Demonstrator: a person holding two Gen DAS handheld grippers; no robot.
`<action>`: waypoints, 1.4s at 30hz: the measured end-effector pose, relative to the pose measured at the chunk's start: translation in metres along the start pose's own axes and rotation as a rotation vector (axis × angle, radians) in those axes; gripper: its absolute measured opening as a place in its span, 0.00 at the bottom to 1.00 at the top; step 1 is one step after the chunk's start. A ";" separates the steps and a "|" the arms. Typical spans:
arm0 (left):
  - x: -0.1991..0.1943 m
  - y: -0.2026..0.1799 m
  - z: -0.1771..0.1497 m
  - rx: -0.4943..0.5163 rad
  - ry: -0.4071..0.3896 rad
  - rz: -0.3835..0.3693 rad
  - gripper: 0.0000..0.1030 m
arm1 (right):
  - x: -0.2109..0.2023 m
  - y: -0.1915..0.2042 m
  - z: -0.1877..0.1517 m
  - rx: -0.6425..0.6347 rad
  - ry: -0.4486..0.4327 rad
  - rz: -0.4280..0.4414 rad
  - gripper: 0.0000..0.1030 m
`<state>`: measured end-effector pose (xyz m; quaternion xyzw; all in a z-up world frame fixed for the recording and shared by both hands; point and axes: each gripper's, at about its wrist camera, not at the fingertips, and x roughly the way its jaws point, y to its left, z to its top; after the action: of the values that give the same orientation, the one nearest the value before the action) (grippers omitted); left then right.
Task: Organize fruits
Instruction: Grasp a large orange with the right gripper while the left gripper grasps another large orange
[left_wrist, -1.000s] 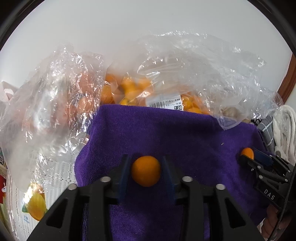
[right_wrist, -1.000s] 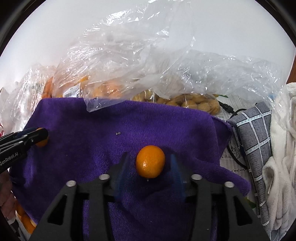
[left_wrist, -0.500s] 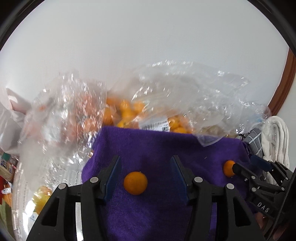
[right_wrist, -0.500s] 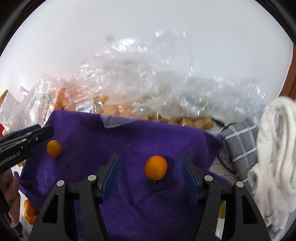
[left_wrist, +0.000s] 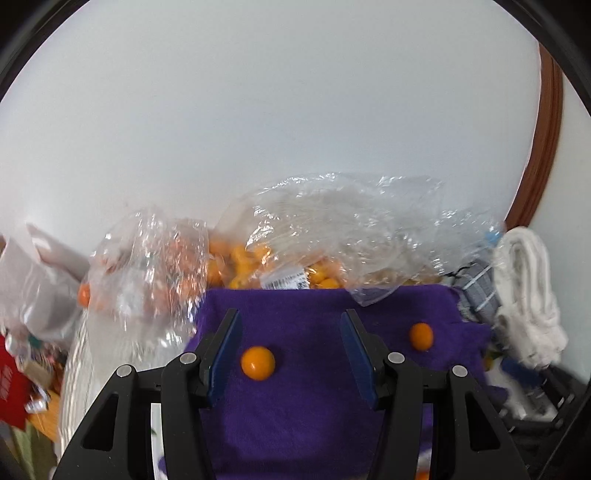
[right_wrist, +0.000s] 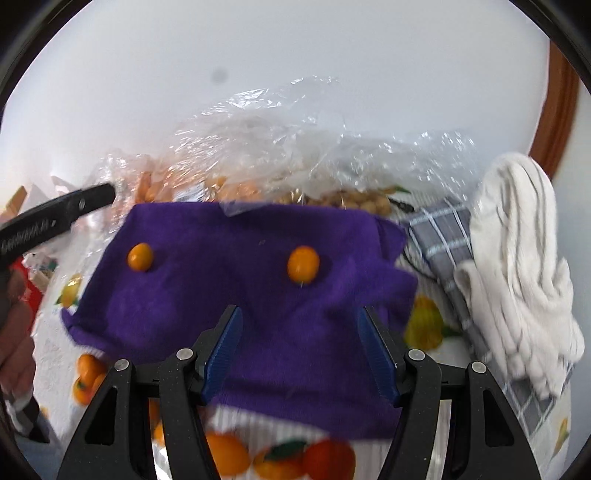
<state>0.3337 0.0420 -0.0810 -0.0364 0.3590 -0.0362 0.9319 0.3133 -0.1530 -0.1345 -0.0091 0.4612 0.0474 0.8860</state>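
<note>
Two small orange kumquats lie apart on a purple cloth (left_wrist: 303, 413) (right_wrist: 221, 280). The left kumquat (left_wrist: 258, 362) (right_wrist: 140, 257) sits just ahead of my open, empty left gripper (left_wrist: 291, 354), between its fingers' line. The right kumquat (left_wrist: 420, 336) (right_wrist: 303, 264) lies beyond my open, empty right gripper (right_wrist: 299, 343). The left gripper's black finger (right_wrist: 59, 218) shows at the left of the right wrist view. Clear plastic bags (left_wrist: 332, 229) (right_wrist: 266, 147) holding several more kumquats stand behind the cloth.
A grey checked cloth (right_wrist: 443, 236) and a white rolled towel (right_wrist: 517, 258) (left_wrist: 524, 295) lie right of the purple cloth. A fruit-print tablecloth (right_wrist: 428, 325) is beneath. Clutter, including a red packet (left_wrist: 11, 384), sits far left. A white wall is behind.
Both grippers have opened, let go of their kumquats on the purple cloth, and pulled back and up. The kumquats stay where they were set.
</note>
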 end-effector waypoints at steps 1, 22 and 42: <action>-0.006 0.003 -0.004 -0.013 0.007 -0.024 0.51 | -0.006 0.000 -0.006 -0.003 0.001 0.005 0.63; -0.052 0.068 -0.148 -0.035 0.157 0.022 0.51 | 0.004 0.046 -0.106 -0.128 0.069 0.092 0.44; -0.037 0.031 -0.171 0.001 0.220 -0.110 0.51 | -0.030 0.018 -0.137 -0.083 0.014 0.071 0.37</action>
<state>0.1923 0.0694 -0.1858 -0.0512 0.4564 -0.0912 0.8836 0.1825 -0.1460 -0.1881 -0.0297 0.4649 0.0979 0.8794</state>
